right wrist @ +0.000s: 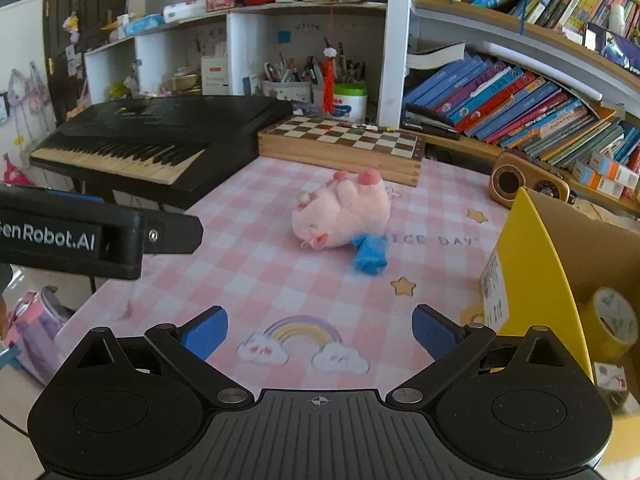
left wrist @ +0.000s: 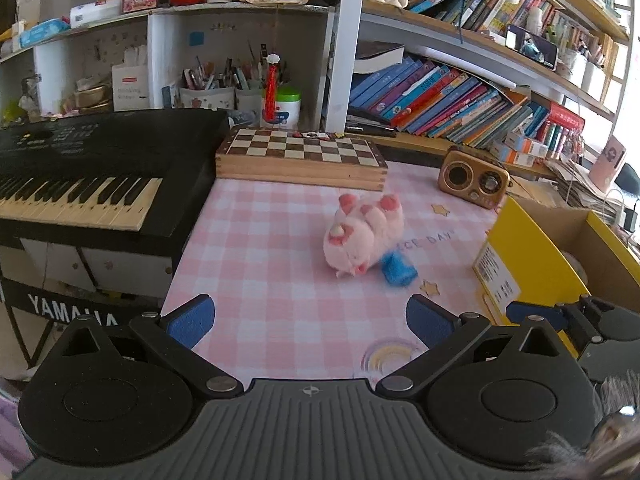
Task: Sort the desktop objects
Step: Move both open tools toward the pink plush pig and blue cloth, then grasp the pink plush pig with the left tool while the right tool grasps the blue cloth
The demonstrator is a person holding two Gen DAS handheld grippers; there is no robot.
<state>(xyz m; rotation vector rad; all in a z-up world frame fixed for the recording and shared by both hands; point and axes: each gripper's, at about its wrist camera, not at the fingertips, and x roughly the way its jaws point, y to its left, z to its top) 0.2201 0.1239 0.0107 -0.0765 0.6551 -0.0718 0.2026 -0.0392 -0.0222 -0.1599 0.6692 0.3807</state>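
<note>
Pink plush toy (left wrist: 362, 236) overturned, blue scarf (left wrist: 398, 270)

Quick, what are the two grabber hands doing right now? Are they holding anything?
Left gripper: open, holding nothing.
Right gripper: open, holding nothing.
</note>
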